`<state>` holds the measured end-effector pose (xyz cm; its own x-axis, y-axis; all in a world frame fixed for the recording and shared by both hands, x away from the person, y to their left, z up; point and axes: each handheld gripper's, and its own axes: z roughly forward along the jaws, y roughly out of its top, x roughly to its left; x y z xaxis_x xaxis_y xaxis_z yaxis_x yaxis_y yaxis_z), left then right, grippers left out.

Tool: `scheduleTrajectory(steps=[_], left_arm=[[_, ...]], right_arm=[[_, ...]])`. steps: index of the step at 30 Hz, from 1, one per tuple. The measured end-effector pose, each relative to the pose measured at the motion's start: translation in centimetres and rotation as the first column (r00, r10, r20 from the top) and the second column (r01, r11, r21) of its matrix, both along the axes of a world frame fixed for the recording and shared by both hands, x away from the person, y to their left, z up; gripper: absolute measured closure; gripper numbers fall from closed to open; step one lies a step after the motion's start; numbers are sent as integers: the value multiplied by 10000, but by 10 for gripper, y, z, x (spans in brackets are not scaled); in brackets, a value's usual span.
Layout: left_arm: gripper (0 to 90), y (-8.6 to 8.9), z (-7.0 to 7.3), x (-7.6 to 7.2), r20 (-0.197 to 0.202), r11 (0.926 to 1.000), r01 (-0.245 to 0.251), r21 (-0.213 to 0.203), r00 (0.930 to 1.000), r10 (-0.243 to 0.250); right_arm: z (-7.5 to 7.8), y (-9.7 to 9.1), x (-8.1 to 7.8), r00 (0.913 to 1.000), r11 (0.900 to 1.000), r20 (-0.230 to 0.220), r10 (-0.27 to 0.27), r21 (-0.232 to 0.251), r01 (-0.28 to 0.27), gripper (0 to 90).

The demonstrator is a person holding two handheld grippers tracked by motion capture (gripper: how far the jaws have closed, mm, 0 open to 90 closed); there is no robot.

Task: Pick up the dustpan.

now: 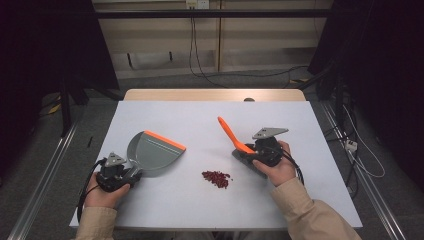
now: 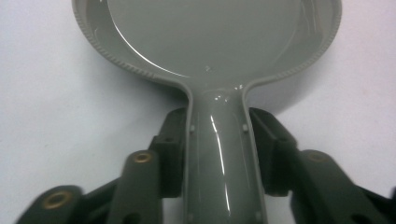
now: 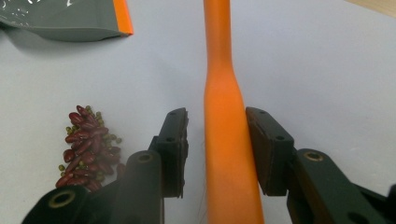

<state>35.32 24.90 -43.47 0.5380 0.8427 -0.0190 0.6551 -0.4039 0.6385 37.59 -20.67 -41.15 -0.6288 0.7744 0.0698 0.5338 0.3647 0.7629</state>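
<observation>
A grey dustpan (image 1: 155,152) with an orange front lip lies flat on the white table (image 1: 200,112). My left gripper (image 1: 134,172) is shut on its grey handle (image 2: 219,154), and both pads (image 2: 173,149) touch the sides. A brush with an orange handle (image 1: 228,131) slants up and away from my right gripper (image 1: 248,151). In the right gripper view the handle (image 3: 224,140) runs between the jaws, against the right-hand pad (image 3: 264,149). A narrow gap separates it from the other pad. A small pile of red and green beans (image 1: 216,178) lies between the two grippers.
The beans (image 3: 86,144) sit just left of my right jaws, and the dustpan lip (image 3: 122,16) is farther off. Bare white table stretches behind and to both sides. Beyond the far wooden edge (image 1: 215,95), cables run over the floor.
</observation>
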Motion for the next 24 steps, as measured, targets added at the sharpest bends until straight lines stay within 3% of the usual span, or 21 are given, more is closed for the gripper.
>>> scheduleTrajectory(steps=[3, 7, 10, 14, 24], left_arm=[[532, -5, 0, 6, -66, 9998, -55, 187, 10000, 57], [620, -10, 3, 12, -330, 9990, 133, 436, 9994, -119], [627, -10, 1, 14, -469, 9985, 167, 521, 9988, -142], [633, -8, 1, 13, -272, 9994, 198, 283, 9994, -190], [635, -3, 11, 4, 183, 9944, 1054, -120, 9943, -1052]], right_arm=[[0, 0, 0, 10000, 10000, 15, -16, -11, 16, 608], [0, -1, 0, 10000, 10000, 14, -12, -7, 12, 608], [0, -1, 0, 10000, 10000, 21, -7, -4, 7, 609], [-1, 0, 0, 10000, 10000, -36, -7, -26, 7, 610], [-5, -2, -1, 10000, 9999, -74, -38, 94, 38, 606]])
